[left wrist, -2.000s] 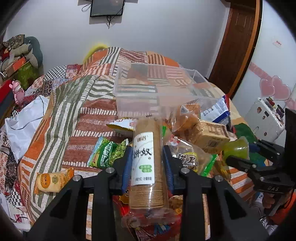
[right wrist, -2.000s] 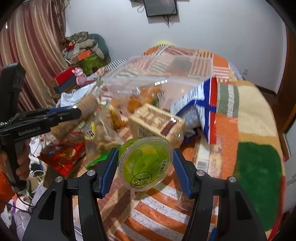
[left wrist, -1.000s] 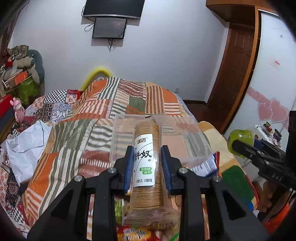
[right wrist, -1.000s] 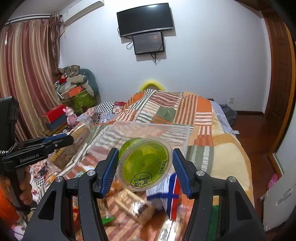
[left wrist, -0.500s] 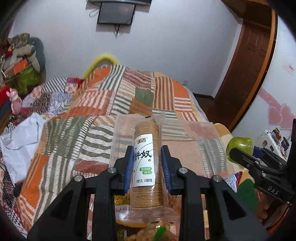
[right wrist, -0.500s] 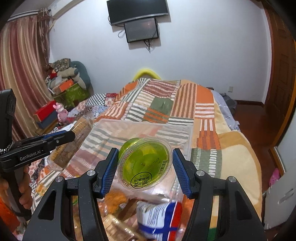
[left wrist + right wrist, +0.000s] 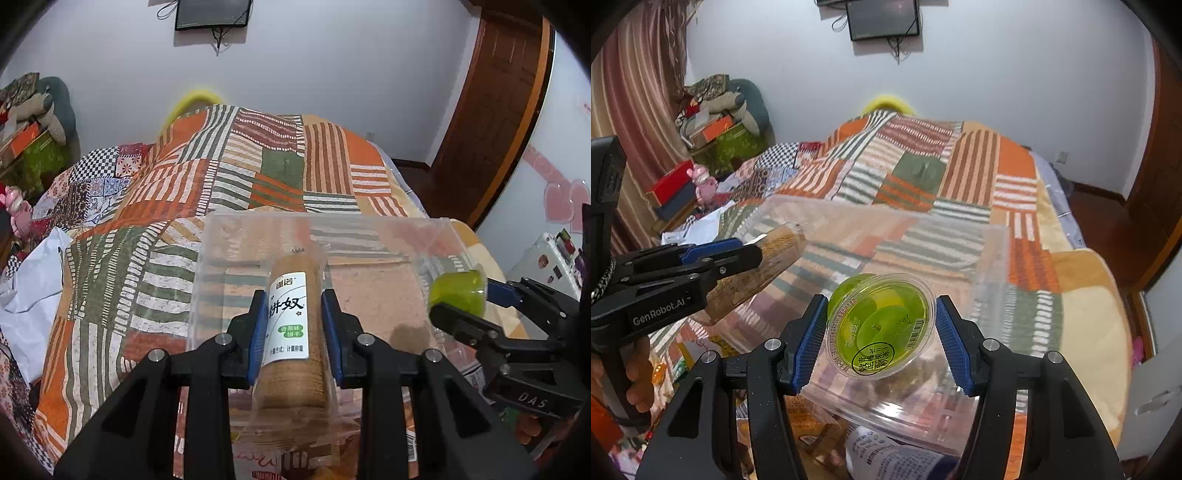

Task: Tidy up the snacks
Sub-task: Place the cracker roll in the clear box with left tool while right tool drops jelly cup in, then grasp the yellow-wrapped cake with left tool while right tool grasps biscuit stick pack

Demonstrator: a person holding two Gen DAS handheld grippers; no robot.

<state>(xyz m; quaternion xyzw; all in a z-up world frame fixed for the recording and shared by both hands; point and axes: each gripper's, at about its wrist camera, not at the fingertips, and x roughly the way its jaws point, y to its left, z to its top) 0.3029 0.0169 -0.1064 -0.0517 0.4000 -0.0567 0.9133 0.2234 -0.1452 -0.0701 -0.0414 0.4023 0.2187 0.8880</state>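
My left gripper (image 7: 293,328) is shut on a brown roll of biscuits (image 7: 291,332) with a white label and holds it over the clear plastic bin (image 7: 221,236) on the bed. My right gripper (image 7: 881,332) is shut on a green jelly cup (image 7: 881,325) and holds it over the same bin (image 7: 993,266). The right gripper with the cup (image 7: 458,293) shows at the right of the left wrist view. The left gripper with the biscuit roll (image 7: 757,273) shows at the left of the right wrist view. The bin looks empty.
The bin stands on a striped patchwork bedspread (image 7: 258,162). Other snack packets (image 7: 886,461) lie near the bin's near edge, below the grippers. A white bag (image 7: 26,280) lies at the bed's left side. A wooden door (image 7: 491,110) stands at the right.
Both grippers have risen from the snack pile with the biscuit roll and the jelly cup and moved forward, so both now hang over the clear bin.
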